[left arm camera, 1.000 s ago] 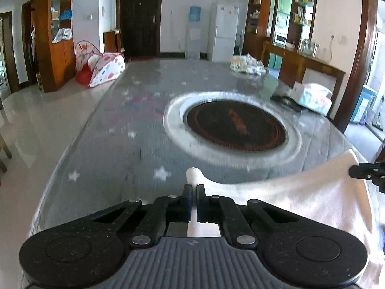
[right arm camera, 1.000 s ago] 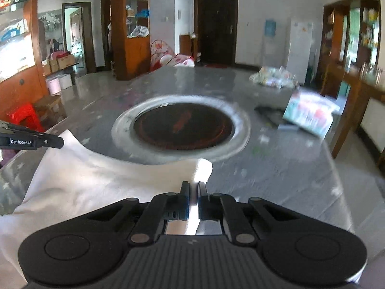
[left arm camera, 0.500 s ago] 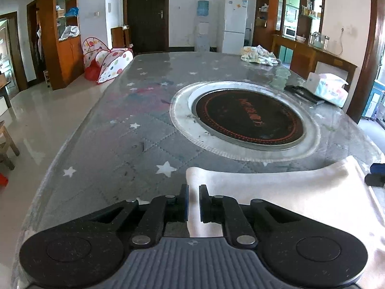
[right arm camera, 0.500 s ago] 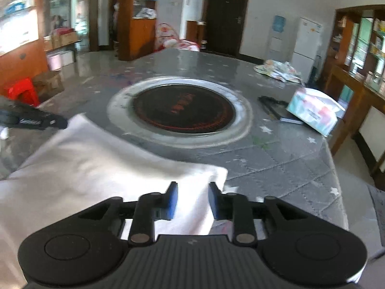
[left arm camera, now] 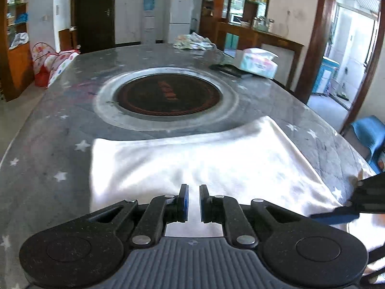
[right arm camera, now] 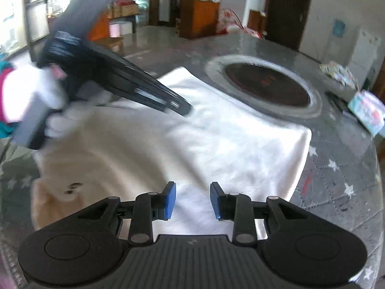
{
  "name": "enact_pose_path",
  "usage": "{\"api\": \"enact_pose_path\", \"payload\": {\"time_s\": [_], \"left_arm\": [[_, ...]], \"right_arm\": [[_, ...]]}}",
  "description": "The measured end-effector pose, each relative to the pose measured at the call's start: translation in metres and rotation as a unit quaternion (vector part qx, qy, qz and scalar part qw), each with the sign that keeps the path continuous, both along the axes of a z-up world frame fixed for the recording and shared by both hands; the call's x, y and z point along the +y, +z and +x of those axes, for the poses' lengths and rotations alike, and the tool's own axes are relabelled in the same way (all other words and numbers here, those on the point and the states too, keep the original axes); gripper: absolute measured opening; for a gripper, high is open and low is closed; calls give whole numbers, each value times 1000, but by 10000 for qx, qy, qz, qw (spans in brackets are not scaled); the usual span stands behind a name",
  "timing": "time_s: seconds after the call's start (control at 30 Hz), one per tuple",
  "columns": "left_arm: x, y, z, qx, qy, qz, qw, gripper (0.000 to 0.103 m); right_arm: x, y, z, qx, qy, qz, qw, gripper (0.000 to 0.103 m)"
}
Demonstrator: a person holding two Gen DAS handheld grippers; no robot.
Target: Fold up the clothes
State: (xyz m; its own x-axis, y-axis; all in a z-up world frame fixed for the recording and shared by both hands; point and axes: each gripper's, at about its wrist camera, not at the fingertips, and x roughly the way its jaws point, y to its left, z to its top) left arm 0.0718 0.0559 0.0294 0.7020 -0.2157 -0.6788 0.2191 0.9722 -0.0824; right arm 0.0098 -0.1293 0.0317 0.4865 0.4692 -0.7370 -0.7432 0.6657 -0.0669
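Now both hand-held grippers — left gripper, right gripper — are hovering released, jaws just opening; white cloth garment seemingly lying folded on the grey star-patterned table.

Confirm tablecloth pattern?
Grey quilted tablecloth with small white stars; clearest in the left wrist view.
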Motion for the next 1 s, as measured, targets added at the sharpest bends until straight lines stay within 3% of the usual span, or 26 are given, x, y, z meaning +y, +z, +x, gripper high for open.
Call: {"api": "enact_pose_path", "payload": {"time_s": [0.17,0.33,0.53,0.67,1.0], "left_arm": [[-13,-6,-1,20,-236,150,9996,15],[-16,-8,-1,24,-270,154,9995,20],[-24,-11,-5,-77,-380,279,9989,35],[-26,-12,-6,-95,-400,311,9987,37],[-26,-13,-4,-110,-389,298,9987,38]], "right_arm": [[5,19,-36,-91,676,190,9975,31],[16,18,-60,13,1199,93,9927,34],[31,3,-67,-329,1292,-140,9910,31],[30,1,-72,-330,1374,-174,9898,6],[25,8,-108,-393,1868,-309,9811,2]]}}
